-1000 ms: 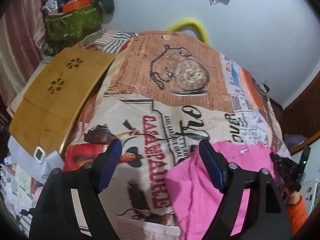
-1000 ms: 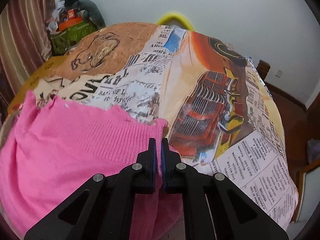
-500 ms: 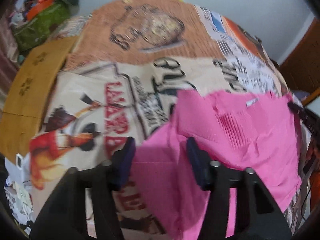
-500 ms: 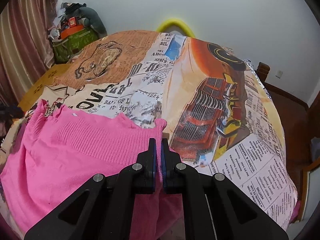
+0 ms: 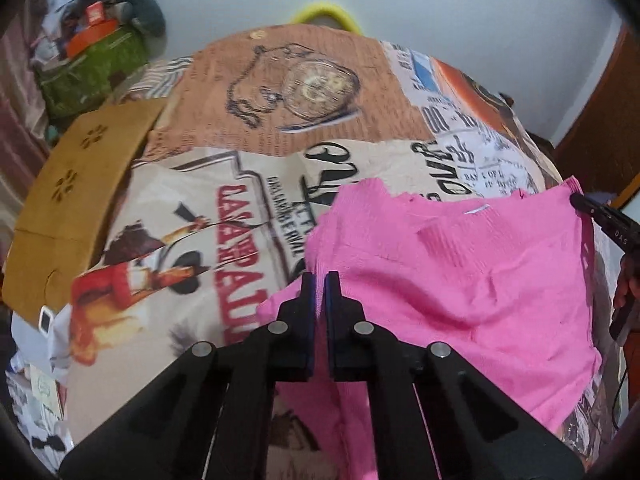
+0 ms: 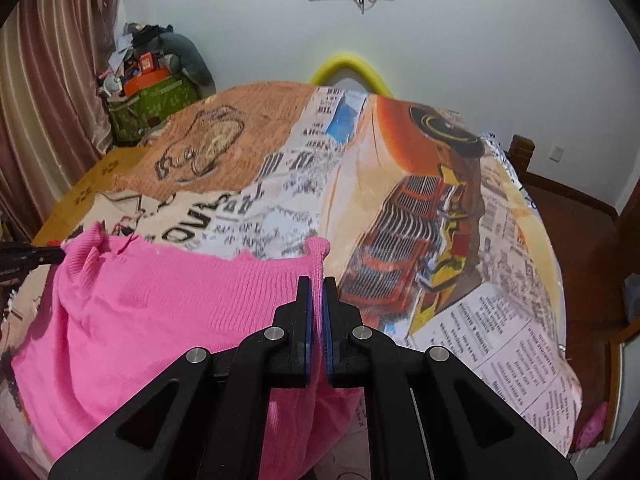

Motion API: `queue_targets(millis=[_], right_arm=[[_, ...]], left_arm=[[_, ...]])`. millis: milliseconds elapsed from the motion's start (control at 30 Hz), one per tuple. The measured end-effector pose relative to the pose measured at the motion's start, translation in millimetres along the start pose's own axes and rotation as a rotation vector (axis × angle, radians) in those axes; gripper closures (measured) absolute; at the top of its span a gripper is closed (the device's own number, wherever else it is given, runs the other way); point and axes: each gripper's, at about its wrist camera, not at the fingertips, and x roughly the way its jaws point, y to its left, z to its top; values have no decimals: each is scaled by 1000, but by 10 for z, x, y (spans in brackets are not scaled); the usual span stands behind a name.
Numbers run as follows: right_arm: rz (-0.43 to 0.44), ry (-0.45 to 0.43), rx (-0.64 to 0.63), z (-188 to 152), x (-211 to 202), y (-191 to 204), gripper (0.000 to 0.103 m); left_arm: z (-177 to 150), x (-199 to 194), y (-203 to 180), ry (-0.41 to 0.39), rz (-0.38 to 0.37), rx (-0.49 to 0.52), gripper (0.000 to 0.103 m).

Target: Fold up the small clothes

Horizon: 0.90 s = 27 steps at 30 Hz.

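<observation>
Across the lower half of both wrist views lies the pink knit top [image 5: 460, 280], spread on the printed bedspread [image 5: 192, 216] that covers the bed.

Left claw [image 5: 319, 280]: jaws pressed together on the garment's left edge, cloth visible in the slit between the blue pads. Right claw [image 6: 316, 284]: likewise pinched on the opposite edge, just below a ribbed corner that stands up past the fingertips. In the left view the right claw's tip shows at the far right edge of the frame, at the garment's upper right corner; in the right view the left claw's tip shows at the far left, touching the other corner.

Relation that matters: the garment's long axis runs side to side between the two claws, with the neckline and its small white label [image 5: 476, 210] toward the top of the frame, the hem side toward the bottom. Each claw sits at its own side of the top, so neither arm is nearer to the body of the cloth; the bulk hangs slack between them with shallow wrinkles.

Judgement: both shoulders gripped, fold not yet made. Next move likely carries this held edge over the rest of the cloth; uneven travel of the two claws would skew the fold line.

Wooden board [image 5: 76, 200] lies at the left of the left view, apart from the garment.
</observation>
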Motion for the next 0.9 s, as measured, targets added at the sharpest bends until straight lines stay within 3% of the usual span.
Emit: queue_targets(millis=[67,267,433,567,633,667,900], right_arm=[[-9,3,-5,9,32,0,99],[-41,60,-7,-72,267,-6,99],[-51,73,-21,-113,270,8,98],[-34,95,-4,-115,118,-3,85],[-29,84,-7,-152,-9,5,62],[-27,72,-11,-184,-103,13,59],[19,113,7,-513,-521,64,58]], left_arm=[[-13,-8,60,-8,75,-3,100],[-136,187,215,71,69,-37,100],[-162,272,222,100,181,-31,94],[-225,145,305,109,92,-89,76],[-279,34,277,92,87,-79,61],[-310,-16,249,85,82,-71,58],[-669,-226,7,134,-52,-65,55]])
